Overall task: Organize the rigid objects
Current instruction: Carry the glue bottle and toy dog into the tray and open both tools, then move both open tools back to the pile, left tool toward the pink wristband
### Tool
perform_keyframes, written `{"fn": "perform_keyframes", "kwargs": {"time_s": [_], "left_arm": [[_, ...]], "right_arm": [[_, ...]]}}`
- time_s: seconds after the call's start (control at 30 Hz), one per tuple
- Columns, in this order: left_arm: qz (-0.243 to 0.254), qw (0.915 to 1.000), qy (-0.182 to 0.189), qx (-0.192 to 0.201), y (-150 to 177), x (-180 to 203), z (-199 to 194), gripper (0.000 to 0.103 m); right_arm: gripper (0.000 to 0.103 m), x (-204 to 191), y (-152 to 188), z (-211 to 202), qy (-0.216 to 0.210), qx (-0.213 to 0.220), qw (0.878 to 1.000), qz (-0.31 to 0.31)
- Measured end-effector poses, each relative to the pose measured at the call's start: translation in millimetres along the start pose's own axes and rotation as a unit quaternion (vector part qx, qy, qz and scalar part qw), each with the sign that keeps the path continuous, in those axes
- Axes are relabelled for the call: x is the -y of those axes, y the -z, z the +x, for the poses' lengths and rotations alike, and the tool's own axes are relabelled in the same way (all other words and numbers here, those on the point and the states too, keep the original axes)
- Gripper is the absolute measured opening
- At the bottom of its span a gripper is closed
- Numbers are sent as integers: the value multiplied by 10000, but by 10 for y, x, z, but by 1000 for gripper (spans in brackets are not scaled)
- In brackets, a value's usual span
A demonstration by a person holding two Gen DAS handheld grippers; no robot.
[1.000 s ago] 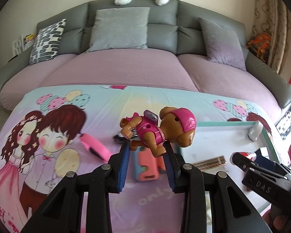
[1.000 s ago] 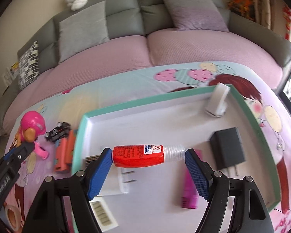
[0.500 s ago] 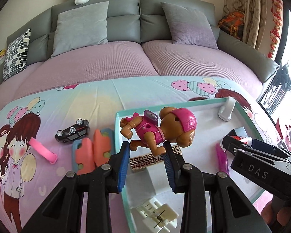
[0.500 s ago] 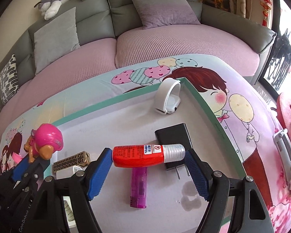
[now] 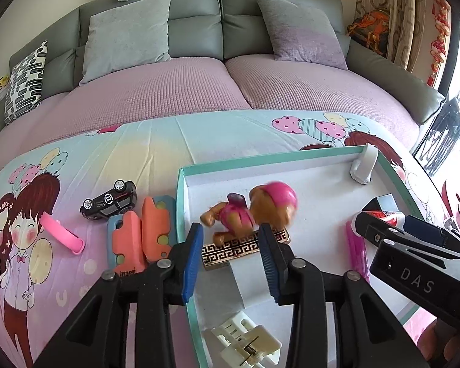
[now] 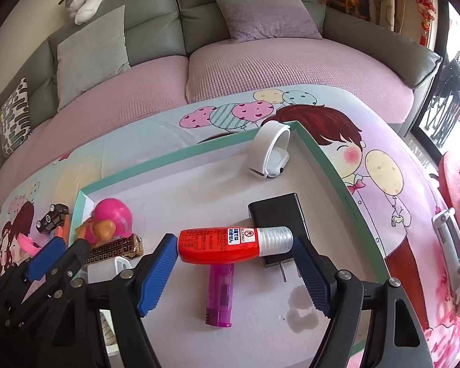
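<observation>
Pup toy (image 5: pixel 254 211) — brown, in pink helmet and vest, motion-blurred — lies over the tray's (image 5: pixel 260 161) near-left corner, on or just above a gold-patterned lighter (image 5: pixel 245 249). It sits ahead of the left gripper (image 5: pixel 231 259), whose blue fingers stand spread with no contact showing. The right gripper (image 6: pixel 236 271) holds a red glue bottle (image 6: pixel 230 242) crosswise between its fingers — cap toward the right one — above a purple lighter (image 6: pixel 220 294) and black charger (image 6: pixel 277 214).
</observation>
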State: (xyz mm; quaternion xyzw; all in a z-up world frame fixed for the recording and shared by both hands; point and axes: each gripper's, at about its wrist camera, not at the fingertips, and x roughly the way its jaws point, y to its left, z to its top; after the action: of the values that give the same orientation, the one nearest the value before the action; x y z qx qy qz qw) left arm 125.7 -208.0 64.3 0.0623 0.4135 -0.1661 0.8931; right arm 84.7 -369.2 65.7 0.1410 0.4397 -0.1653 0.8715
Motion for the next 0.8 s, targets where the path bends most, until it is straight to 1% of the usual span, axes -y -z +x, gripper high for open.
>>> {"fn": "perform_keyframes", "kwargs": {"time_s": [0.07,0.17,0.2,0.27,0.33,0.4,0.43,0.47,0.5,0.57,0.67,0.77,0.8], "left_arm": [[-14,10000,-21,7,-5,-10,-6,51],[-56,10000,-31,34,-12,-42,-32,52],[-83,9999,-46,39,-15,-59,-38,54],[-152,9998,-94,54,-20,-106,-48,55],[-267,9995,-170,42,-26,-174,-55,55],[-370,9990,-242,47,-25,-229,-59,56],[-407,9988,-277,58,-25,-257,-62,56],[-433,9985,-314,70,-25,-282,-66,61],[-460,9982,-364,85,-26,-300,-69,75],[-526,9973,-498,144,-30,-338,-79,90],[-598,9957,-678,218,-40,-378,-96,91],[-673,9939,-814,308,-55,-420,-125,99],[-702,9933,-851,332,-63,-433,-138,99]], "right_arm": [[80,-4,-2,3,-30,-12,10000,7],[81,-11,0,10,-33,-22,10000,-24],[81,-16,1,12,-33,-26,10000,-41],[85,-26,1,22,-23,-24,10000,-65],[97,-35,-2,22,-19,13,9999,-100],[102,-44,-3,8,-12,73,9999,-132],[102,-51,-3,-4,-13,122,9998,-147],[102,-55,-5,-12,-18,164,9997,-155],[103,-57,-8,-20,-25,196,9997,-154],[103,-61,-16,-32,-58,286,9995,-152],[103,-84,-20,-67,-64,420,9989,-209],[103,-108,-28,-111,-117,562,9981,-235],[103,-111,-32,-120,-137,593,9979,-228]]}}
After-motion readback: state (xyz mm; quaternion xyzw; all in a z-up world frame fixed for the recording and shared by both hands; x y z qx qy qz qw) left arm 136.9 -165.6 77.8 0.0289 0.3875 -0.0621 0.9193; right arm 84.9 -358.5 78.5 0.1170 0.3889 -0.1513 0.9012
